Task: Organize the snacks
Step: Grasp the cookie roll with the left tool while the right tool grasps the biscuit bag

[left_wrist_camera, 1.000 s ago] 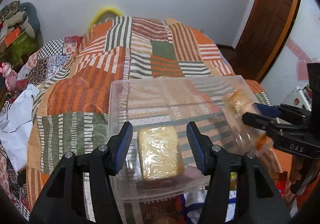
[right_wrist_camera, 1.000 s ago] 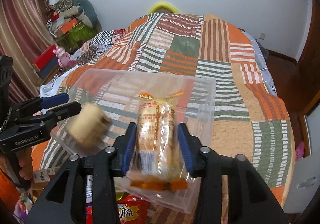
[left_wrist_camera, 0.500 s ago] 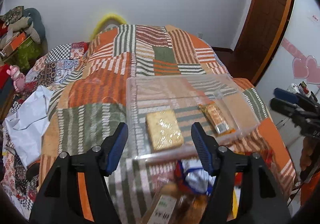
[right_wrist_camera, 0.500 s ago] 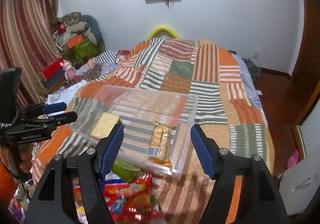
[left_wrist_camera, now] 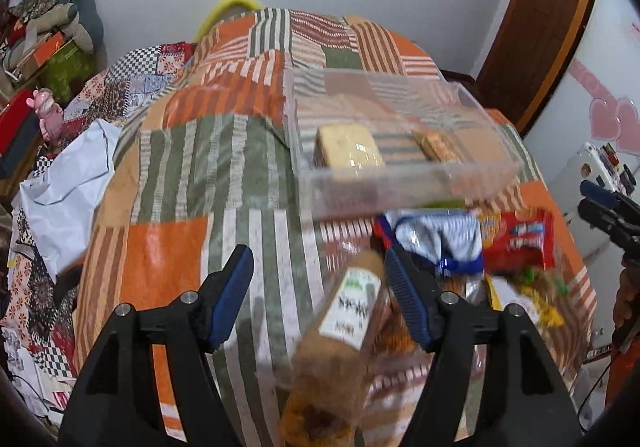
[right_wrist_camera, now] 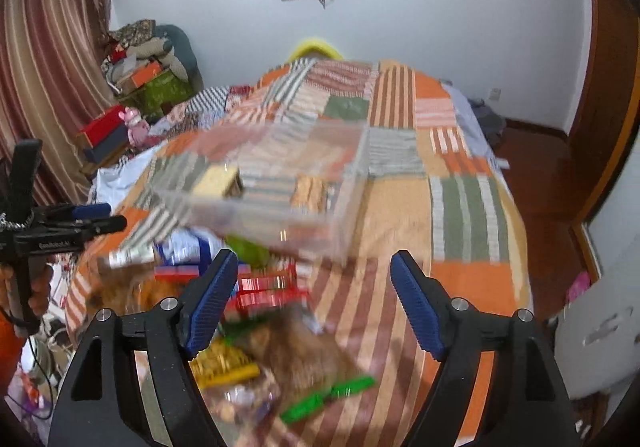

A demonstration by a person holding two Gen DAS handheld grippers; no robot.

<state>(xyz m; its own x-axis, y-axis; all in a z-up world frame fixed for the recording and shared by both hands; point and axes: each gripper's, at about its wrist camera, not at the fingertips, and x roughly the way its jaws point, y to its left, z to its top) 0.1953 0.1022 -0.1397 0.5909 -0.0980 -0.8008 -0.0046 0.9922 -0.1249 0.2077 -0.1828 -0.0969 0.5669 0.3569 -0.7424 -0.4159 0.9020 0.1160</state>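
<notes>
A clear plastic box rests on the patchwork bed, holding a yellow wrapped cake and a biscuit pack. My left gripper hovers in front of the box with its jaws opening. A blurred brown labelled packet lies under its right finger, and the pads do not press it. In the right wrist view the box, cake and biscuit pack lie beyond my right gripper. Its jaws are opening with nothing between them, above a blurred pile of snacks.
Loose snacks lie before the box: a blue-white bag, a red pack, a green pack. A white sheet lies at the bed's left side. Boxes and bedding are stacked by the curtain. A wooden door is on the right.
Both grippers released the cake and the biscuit pack into the box, opened wider and drew back toward the near end of the bed. The snack pile has come into view.
</notes>
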